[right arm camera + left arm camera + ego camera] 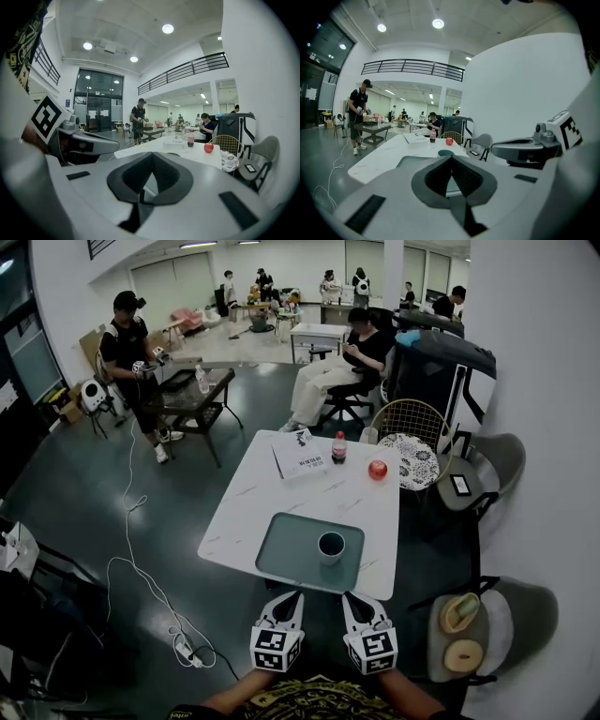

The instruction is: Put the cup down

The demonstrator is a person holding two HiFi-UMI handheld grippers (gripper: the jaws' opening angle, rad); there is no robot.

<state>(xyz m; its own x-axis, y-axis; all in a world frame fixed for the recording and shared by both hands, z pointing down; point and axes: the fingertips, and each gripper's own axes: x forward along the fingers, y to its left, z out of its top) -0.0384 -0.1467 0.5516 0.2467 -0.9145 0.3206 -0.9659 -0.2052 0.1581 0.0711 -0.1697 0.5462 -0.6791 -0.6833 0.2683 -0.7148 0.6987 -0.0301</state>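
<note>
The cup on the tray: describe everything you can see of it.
The cup is round, pale outside with a dark inside, contents not discernible. It stands upright on the right part of the grey-green tray, near the front edge of the white table. Only the tray touches it; no handle shows.

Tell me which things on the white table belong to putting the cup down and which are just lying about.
Belong to the job: cup, already standing on the tray; left gripper and right gripper, both shut, empty.
Just lying about: booklet, cola bottle, red apple.
</note>
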